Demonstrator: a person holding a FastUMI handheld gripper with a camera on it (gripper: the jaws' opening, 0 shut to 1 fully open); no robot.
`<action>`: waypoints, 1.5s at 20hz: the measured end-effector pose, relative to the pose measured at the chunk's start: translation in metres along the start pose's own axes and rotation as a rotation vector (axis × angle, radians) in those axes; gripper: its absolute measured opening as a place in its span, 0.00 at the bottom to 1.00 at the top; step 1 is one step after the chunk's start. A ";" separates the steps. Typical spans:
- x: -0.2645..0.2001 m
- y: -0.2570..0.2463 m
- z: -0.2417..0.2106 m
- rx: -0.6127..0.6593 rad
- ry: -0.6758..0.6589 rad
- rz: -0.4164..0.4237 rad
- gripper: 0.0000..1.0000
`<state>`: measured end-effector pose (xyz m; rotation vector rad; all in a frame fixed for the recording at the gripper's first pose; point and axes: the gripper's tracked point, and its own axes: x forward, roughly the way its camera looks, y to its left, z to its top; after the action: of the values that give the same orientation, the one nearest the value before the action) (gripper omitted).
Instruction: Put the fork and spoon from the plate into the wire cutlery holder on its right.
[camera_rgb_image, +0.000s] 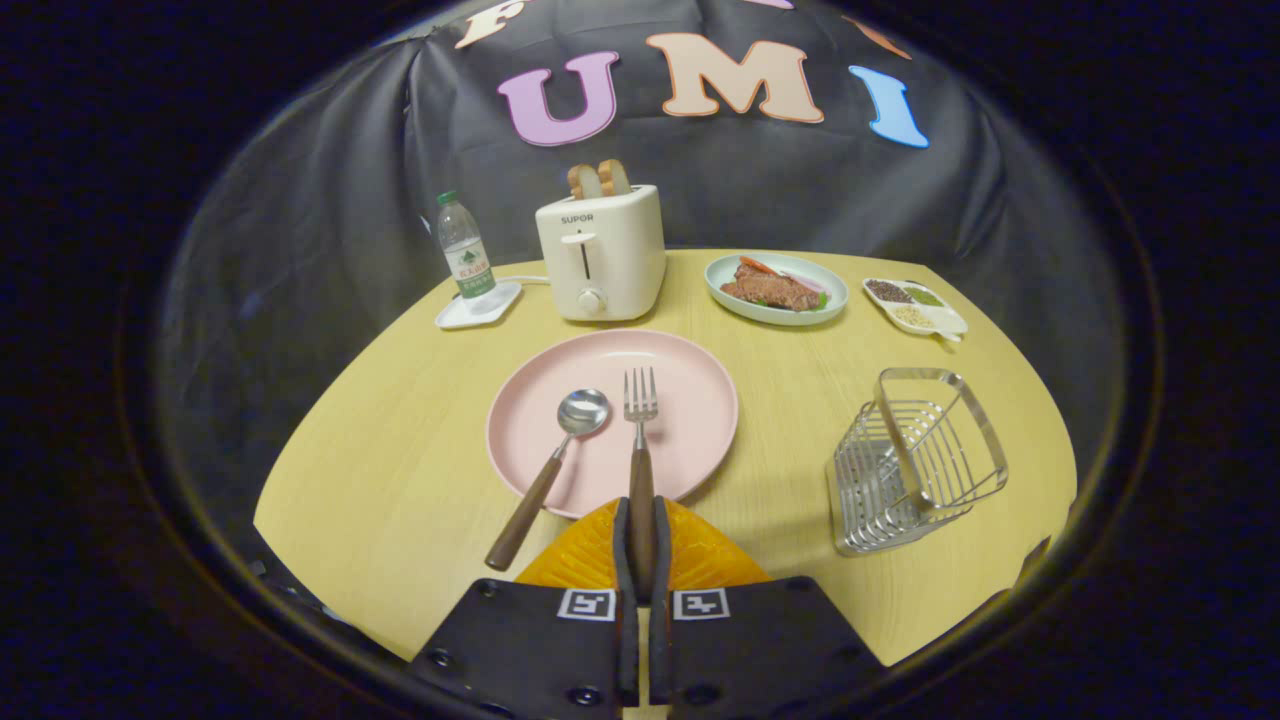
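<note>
Wooden table (380, 480) mid-frame: we have the gripper (641, 520) pinching the fork (640, 440) handle at the pink plate (690, 400) near rim, spoon (560, 440) left of it, so next we lift and carry right to the wire cutlery holder (915, 460).

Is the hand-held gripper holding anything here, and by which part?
Yes: the hand-held gripper is shut on the fork, gripping the end of its wooden handle.
</note>
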<state>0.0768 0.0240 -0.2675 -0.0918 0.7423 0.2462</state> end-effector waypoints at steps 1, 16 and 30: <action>-0.006 -0.001 0.005 0.004 0.004 0.007 0.07; -0.131 -0.112 0.084 0.014 0.082 -0.147 0.07; -0.109 -0.141 0.028 -0.004 0.410 -0.173 0.07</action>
<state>0.0535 -0.1283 -0.1732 -0.2135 1.1355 0.0621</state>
